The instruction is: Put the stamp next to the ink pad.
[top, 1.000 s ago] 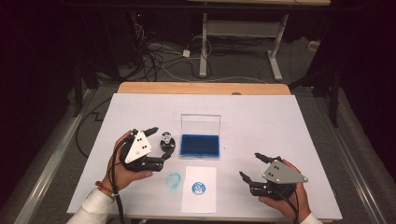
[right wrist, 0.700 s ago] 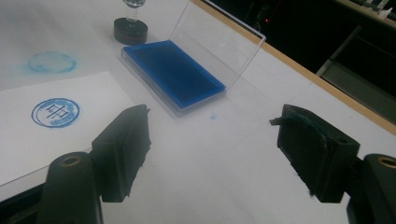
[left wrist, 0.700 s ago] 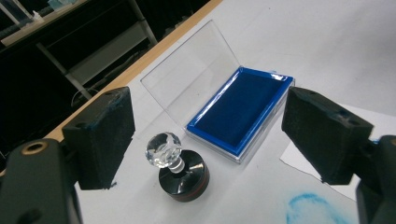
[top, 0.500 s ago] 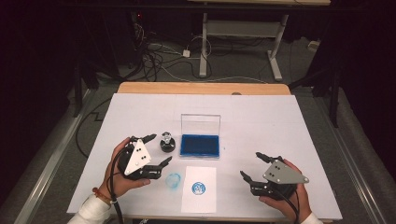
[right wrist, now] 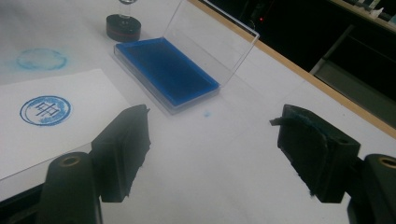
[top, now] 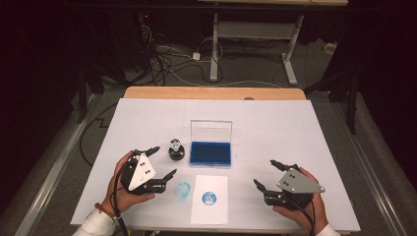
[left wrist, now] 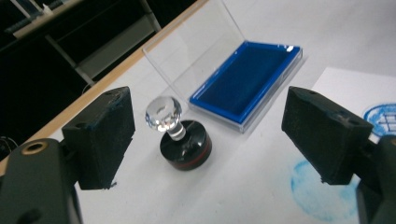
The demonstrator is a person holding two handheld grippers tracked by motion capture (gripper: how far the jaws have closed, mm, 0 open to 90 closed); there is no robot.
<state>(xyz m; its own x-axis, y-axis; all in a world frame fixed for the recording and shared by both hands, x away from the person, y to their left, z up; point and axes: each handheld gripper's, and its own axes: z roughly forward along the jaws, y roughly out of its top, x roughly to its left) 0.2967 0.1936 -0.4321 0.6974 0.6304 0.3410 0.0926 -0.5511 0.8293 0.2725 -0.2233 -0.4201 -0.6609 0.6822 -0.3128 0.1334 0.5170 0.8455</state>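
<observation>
Partly cut off in right gripper view: stamp (top: 176, 151) knob. One stamp seen, standing upright at 9 o'clock of one blue ink pad (top: 211, 153). Left gripper (top: 158, 161) held apart, empty, stamp just beyond; right gripper (top: 266, 172) likewise apart, empty. Two blue prints counted: one on paper (top: 210, 208), one smudge (top: 183, 191) on table (top: 295, 128).

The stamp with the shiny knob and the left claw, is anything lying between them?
No. In the left gripper view, only bare white table lies between the open left claw and the stamp.

Lab: floor cables (top: 162, 56), height-adjustable desk frame (top: 251, 37)
</observation>
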